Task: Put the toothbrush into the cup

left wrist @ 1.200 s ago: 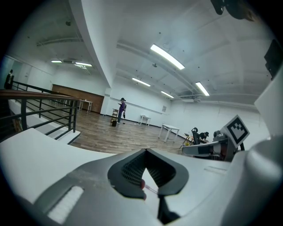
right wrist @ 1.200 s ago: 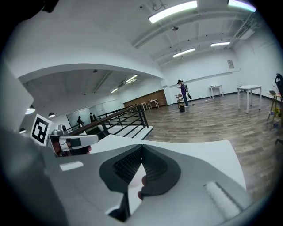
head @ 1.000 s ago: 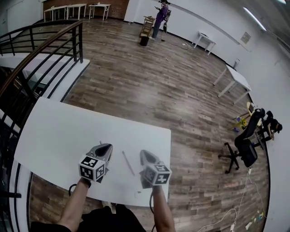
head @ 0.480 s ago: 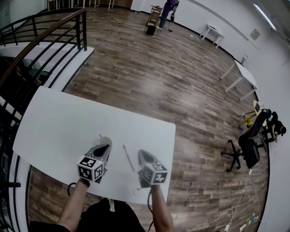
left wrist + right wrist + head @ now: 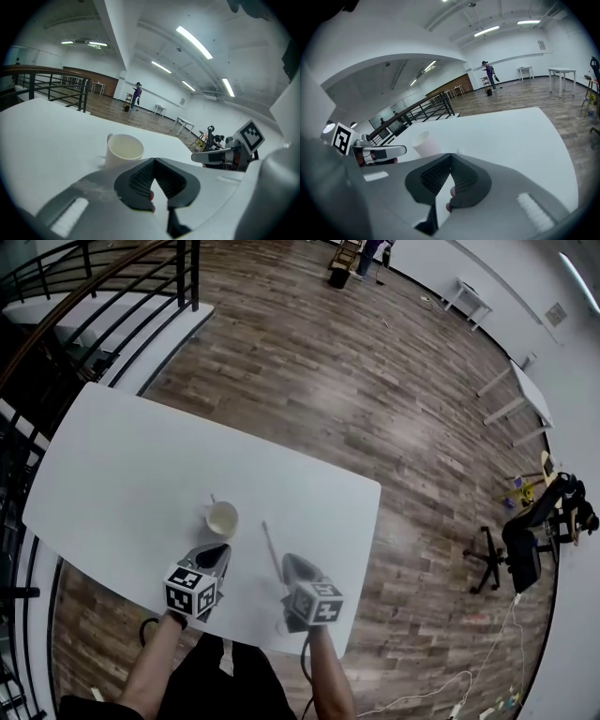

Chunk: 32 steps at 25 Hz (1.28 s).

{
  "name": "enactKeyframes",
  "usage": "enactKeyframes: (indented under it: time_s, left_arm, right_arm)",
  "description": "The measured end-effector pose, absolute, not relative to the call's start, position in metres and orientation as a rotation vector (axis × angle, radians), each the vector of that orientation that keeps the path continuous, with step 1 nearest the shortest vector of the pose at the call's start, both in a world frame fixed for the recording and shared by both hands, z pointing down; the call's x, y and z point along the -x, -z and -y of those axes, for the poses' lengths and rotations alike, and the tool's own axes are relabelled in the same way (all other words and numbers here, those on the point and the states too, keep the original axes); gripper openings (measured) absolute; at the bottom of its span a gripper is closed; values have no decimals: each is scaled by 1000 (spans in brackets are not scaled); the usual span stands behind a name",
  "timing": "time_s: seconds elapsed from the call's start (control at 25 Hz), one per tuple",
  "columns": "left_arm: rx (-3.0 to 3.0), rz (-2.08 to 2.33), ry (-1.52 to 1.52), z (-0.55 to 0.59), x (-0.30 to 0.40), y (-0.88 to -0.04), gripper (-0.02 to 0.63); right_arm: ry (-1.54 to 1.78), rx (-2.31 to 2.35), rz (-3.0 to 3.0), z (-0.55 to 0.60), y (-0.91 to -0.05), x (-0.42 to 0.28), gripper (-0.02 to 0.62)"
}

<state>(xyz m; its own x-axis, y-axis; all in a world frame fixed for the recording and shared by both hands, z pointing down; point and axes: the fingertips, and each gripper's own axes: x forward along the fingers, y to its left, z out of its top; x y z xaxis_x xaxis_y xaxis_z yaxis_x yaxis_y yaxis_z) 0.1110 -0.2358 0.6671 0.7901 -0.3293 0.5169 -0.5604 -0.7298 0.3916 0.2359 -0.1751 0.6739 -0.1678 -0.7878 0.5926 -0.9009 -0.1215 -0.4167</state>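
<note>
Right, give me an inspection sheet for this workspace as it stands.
Surface: white table, no spills seen.
Job's things: cup upright and empty; toothbrush lying flat on the table to its right, apart.
Clutter: one small pale spot by the near edge, too small to tell.
Grippers: left gripper and right gripper both shut, empty, short of both things.
Cables: leads on the wood floor at right.
Surroundings: black railing, office chair, distant person.
</note>
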Motion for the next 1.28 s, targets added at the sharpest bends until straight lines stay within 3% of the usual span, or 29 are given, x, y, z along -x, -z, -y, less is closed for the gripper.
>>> enactKeyframes:
  time_s: [0.4, 1.28]
  left_arm:
    - [-2326, 676, -636, 215, -95, -726, 8]
    - [-2278, 736, -622, 246, -89, -738, 7]
  right_arm:
    - [-1272, -1854, 1932, 159, -729, -227, 8]
    - [-1280, -1763, 1950, 198, -746, -223, 8]
